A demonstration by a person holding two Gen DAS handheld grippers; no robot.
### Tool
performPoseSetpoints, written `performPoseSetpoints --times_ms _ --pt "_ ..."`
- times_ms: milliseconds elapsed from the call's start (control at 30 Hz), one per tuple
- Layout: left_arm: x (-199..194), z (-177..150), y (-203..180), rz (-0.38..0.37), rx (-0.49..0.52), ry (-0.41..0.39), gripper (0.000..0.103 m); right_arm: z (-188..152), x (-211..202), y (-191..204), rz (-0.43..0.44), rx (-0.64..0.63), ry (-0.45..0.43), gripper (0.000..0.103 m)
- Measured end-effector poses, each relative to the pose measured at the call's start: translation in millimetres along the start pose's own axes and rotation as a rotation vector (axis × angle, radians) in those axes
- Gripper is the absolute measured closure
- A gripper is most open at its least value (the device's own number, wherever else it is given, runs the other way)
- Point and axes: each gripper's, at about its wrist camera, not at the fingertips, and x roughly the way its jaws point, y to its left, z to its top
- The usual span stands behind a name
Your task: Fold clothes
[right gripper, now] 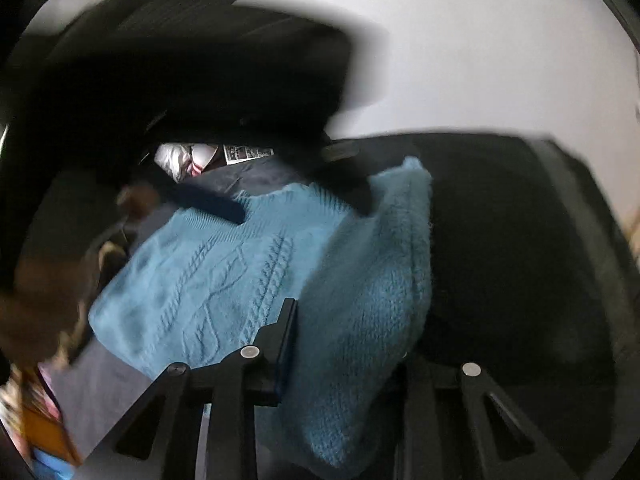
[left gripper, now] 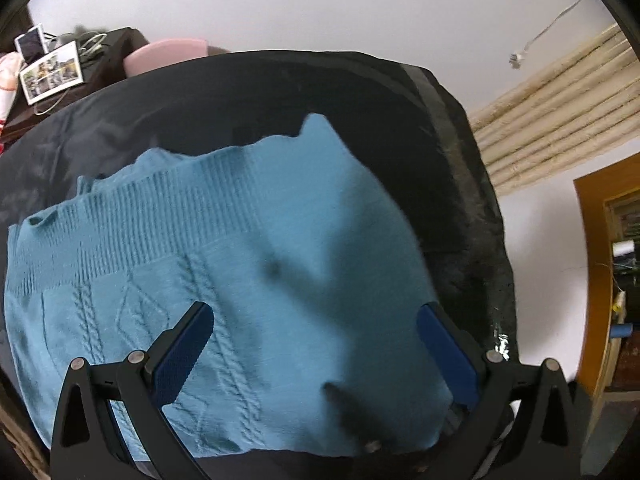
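Observation:
A blue cable-knit sweater (left gripper: 224,276) lies on a black table (left gripper: 248,96). My left gripper (left gripper: 316,316) is open, its blue-padded fingers (left gripper: 184,352) spread wide just above the sweater's near part. In the right wrist view the sweater (right gripper: 224,276) has a thick fold (right gripper: 372,300) raised between my right gripper's jaws. My right gripper (right gripper: 352,336) is closed on that fold; only its left finger (right gripper: 284,336) shows, the other is hidden by cloth. The left gripper appears as a blurred dark shape (right gripper: 180,60) over the sweater's far side.
A dark side table at the far left holds photo prints (left gripper: 52,72), cables and a pink item (left gripper: 168,52). A cream curtain (left gripper: 560,108) and a wooden doorway (left gripper: 600,280) stand to the right. The black table's right edge (left gripper: 492,240) is close to the sweater.

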Motion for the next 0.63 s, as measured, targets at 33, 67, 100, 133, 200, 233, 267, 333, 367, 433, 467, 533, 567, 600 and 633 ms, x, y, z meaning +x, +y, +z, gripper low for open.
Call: performPoseSetpoints --times_ms 33,67,100,133,200,233,267,333,367,433,467,533,567,600,633 --pt "0 2 0 -0.007 0.003 0.014 0.001 -1 0 5 -0.014 -0.025 -0.006 0.075" --pt "1 6 1 -0.013 0.005 0.028 0.001 -1 0 9 -0.028 -0.048 -0.012 0.075" --pt "5 11 5 -0.016 0.01 0.041 0.001 -2 1 14 -0.045 -0.075 -0.017 0.075" --pt "5 14 5 -0.014 0.017 0.053 0.001 -2 1 19 -0.062 -0.103 -0.024 0.075" --pt "5 18 3 0.0 0.036 0.071 0.0 -6 1 25 -0.09 -0.151 -0.033 0.075" --pt "4 17 3 0.009 0.048 0.079 0.0 -7 1 29 -0.106 -0.175 -0.035 0.075" --pt "3 17 2 0.016 0.062 0.09 0.0 -9 2 33 -0.122 -0.199 -0.036 0.075" --pt "8 21 -1 0.031 0.093 0.126 0.0 -11 3 40 -0.146 -0.239 -0.044 0.075" --pt "13 24 -2 0.055 0.104 0.142 0.0 -12 3 44 -0.153 -0.251 -0.047 0.075" --pt "24 25 -2 0.105 0.129 0.184 0.0 -13 4 51 -0.166 -0.274 -0.055 0.075" --pt "32 26 -1 0.132 0.141 0.202 0.0 -13 4 54 -0.167 -0.278 -0.059 0.075" --pt "45 28 4 0.164 0.158 0.237 0.001 -12 5 64 -0.168 -0.282 -0.067 0.075" --pt "50 28 7 0.161 0.165 0.251 0.001 -12 5 68 -0.169 -0.28 -0.071 0.075" --pt "52 28 11 0.156 0.168 0.255 0.001 -11 5 73 -0.169 -0.277 -0.075 0.075" --pt "54 29 15 0.151 0.172 0.259 0.003 -11 6 75 -0.172 -0.268 -0.074 0.075"
